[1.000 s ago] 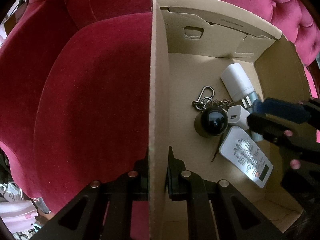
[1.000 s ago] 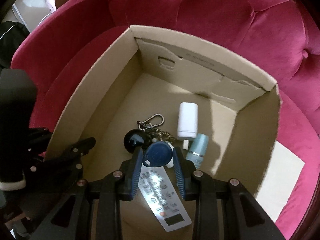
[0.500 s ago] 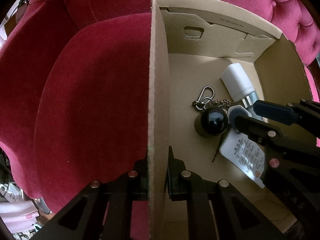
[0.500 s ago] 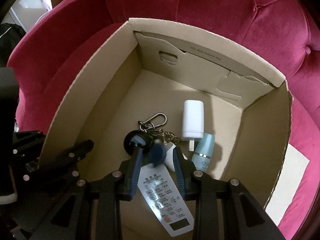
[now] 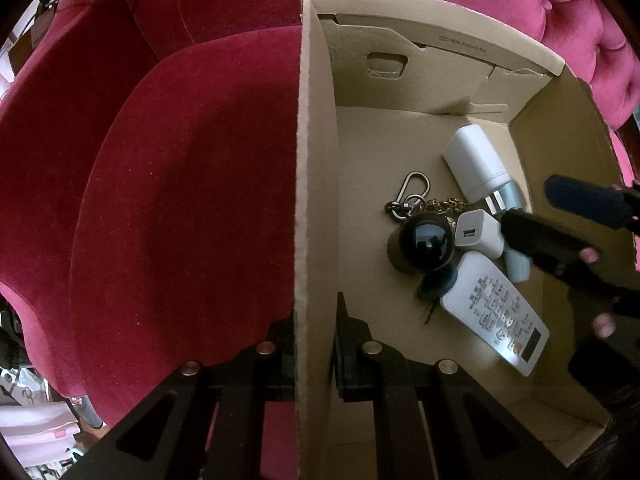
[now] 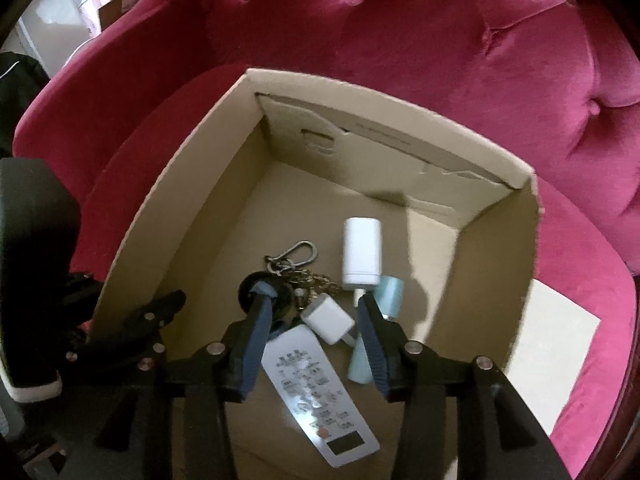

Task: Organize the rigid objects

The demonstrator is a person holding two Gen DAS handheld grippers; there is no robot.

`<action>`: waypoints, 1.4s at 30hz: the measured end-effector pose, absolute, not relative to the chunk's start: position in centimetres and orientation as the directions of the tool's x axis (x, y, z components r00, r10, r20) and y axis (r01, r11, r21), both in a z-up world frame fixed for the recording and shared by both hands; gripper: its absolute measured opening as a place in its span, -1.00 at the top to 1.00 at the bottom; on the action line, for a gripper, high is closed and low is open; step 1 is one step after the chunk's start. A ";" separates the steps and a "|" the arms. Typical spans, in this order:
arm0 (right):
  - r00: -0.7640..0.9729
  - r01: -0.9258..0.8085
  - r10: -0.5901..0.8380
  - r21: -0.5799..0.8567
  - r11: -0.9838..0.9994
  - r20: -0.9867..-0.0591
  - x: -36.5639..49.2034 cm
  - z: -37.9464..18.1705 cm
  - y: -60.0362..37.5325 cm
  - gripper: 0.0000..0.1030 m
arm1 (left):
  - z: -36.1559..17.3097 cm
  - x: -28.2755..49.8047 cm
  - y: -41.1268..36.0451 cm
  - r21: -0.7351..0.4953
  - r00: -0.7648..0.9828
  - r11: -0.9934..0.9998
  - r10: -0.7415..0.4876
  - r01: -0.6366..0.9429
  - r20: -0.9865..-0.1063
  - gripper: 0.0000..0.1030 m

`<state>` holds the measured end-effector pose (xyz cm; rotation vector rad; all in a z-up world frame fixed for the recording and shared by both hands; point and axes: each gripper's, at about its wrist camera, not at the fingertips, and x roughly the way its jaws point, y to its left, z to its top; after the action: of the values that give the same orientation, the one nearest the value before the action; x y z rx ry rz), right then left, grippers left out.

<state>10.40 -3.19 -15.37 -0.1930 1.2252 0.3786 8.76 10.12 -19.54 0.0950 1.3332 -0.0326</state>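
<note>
A cardboard box point(image 6: 168, 208) stands on a red velvet seat. Inside lie a white remote point(image 6: 320, 396), a small white USB charger point(image 6: 328, 318), a white plug adapter point(image 6: 362, 252), a pale blue tube point(image 6: 390, 290), a carabiner key chain point(image 6: 294, 256), a black ball-shaped object point(image 5: 426, 242) and a dark blue fob point(image 5: 436, 282) beside the remote. My left gripper point(image 5: 314, 336) is shut on the box's left wall point(image 5: 312, 160). My right gripper point(image 6: 312, 300) is open and empty above the pile; it also shows in the left wrist view point(image 5: 560, 216).
The red tufted seat cushion point(image 5: 180, 200) and backrest point(image 6: 460, 60) surround the box. A cream sheet point(image 6: 556, 356) lies on the seat right of the box. Clutter shows at the far left edge point(image 5: 36, 432).
My right gripper opened and let go of the dark blue fob, which now lies in the box beside the remote. The right gripper has lifted back. The left gripper has not moved.
</note>
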 end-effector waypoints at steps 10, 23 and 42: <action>0.321 -0.314 0.159 0.054 0.948 -0.934 9.8 -12.9 -5.8 0.05 | -19.6 8.6 9.6 0.059 0.237 0.995 0.038 0.082 -0.971 0.76; 0.345 -0.214 0.117 0.044 0.976 -0.931 8.4 -10.7 -10.8 -0.44 | -19.7 8.5 9.4 0.068 0.237 0.994 0.046 0.084 -0.970 0.77; 0.364 -0.094 0.089 0.059 0.994 -0.927 5.5 -9.9 -15.7 -0.99 | -19.9 8.2 8.8 0.085 0.246 0.993 0.062 0.085 -0.967 0.76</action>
<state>5.49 -15.68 -9.88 -0.0048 1.1927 0.1182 8.20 8.81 -19.86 0.1289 1.3234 -0.0162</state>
